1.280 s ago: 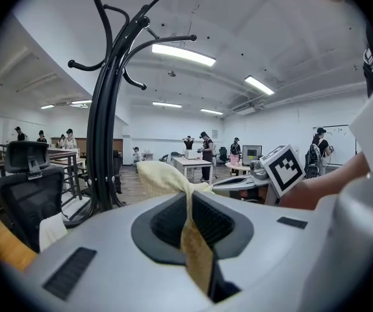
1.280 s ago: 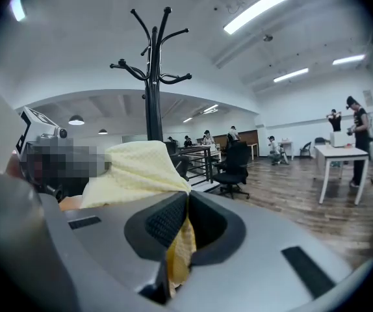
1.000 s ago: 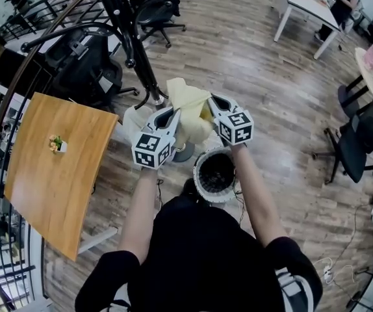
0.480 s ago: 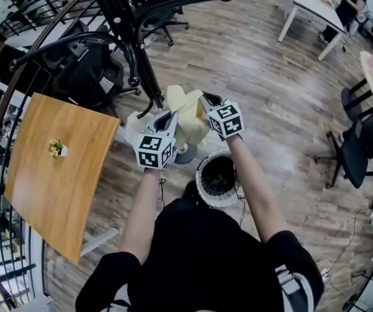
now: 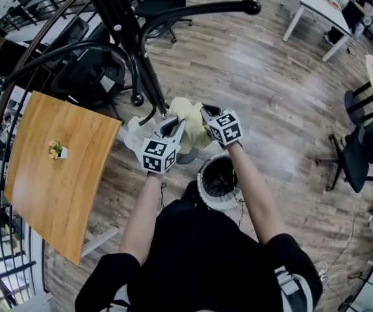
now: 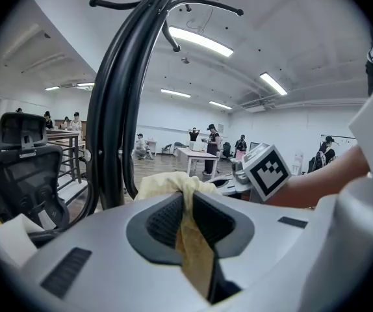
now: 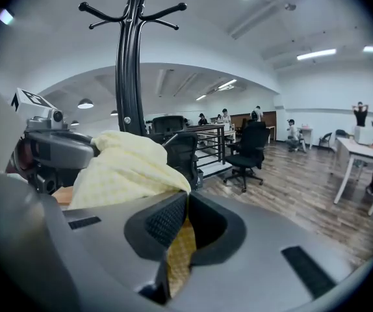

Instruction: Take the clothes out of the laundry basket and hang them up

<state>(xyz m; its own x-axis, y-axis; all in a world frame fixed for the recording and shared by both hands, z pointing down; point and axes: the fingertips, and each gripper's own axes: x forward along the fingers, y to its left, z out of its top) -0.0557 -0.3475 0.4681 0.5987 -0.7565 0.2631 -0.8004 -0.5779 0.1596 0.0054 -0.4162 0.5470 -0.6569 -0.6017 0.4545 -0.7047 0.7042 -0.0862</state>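
Holding yellow garment (image 5: pixel 192 119): left claw (image 5: pixel 173 127) and right claw (image 5: pixel 207 112) each pinched shut on its cloth, just far of laundry basket (image 5: pixel 201 188), beside coat stand (image 5: pixel 133 67). Handling advice: spread cloth taut, lift over a hook, then release.

Arms outstretched, left gripper (image 5: pixel 173 125) and right gripper (image 5: pixel 207 112) clamp the cloth (image 5: pixel 192 123).

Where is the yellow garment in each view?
Head view: yellow garment at centre, just right of the stand's pole.
Left gripper view: yellow garment lower centre, in the jaws.
Right gripper view: yellow garment lower left, in the jaws.
Shared landmark: black coat stand.
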